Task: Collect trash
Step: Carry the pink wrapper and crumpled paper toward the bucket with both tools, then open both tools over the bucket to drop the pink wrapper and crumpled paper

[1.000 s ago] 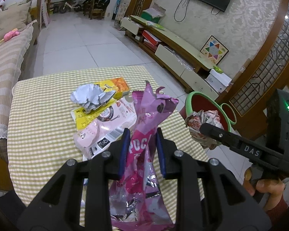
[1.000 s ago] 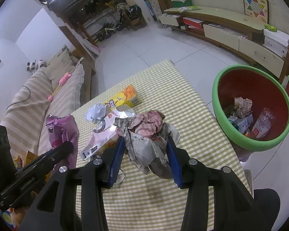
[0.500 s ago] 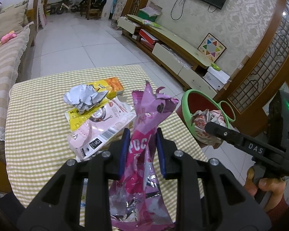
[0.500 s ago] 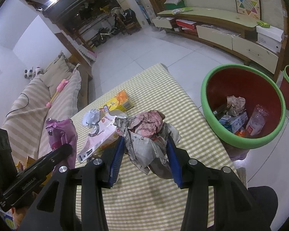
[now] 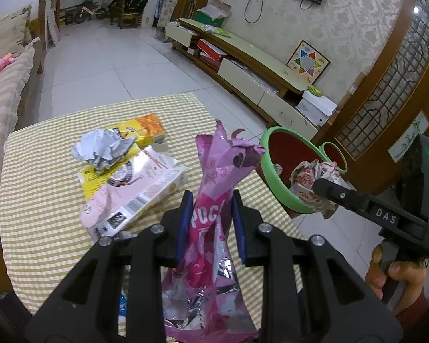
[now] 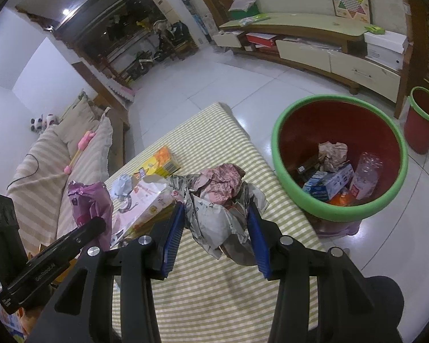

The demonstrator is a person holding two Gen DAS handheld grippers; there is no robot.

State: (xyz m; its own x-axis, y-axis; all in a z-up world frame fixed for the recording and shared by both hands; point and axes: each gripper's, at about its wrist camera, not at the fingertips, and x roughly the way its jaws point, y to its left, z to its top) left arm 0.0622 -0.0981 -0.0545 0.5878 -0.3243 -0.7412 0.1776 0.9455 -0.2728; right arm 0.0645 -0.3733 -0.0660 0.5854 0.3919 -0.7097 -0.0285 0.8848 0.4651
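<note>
Trash is in both our hands now: the left gripper [image 5: 210, 223] has its fingers [image 5: 184, 223] clamped on a pink snack wrapper [image 5: 214, 200], and the right gripper [image 6: 216, 228] has its fingers [image 6: 173, 234] squeezed around a crumpled paper wad [image 6: 217, 197]. Over the last second both hands have drifted sideways toward the green-rimmed bin [image 6: 397, 154], which has grown larger ahead of the right fingers; in the left view the wad now hangs at the bin's rim rather than short of it. We judge that the carry is nearly done and the drop comes next, the wad first.

Beyond the left fingers, on the checked counter [image 5: 43, 200], more trash waits: a grey foil ball [image 5: 103, 151], a yellow box [image 5: 140, 131] and a pink-and-white carton [image 5: 134, 197], so the task is far from finished.

The wrapper's lower end runs out of frame below the fingers. The wad hides part of the bin, and we cannot tell whether it is over the opening. A second, smaller bin [image 6: 423, 120] is cut off at the edge.
</note>
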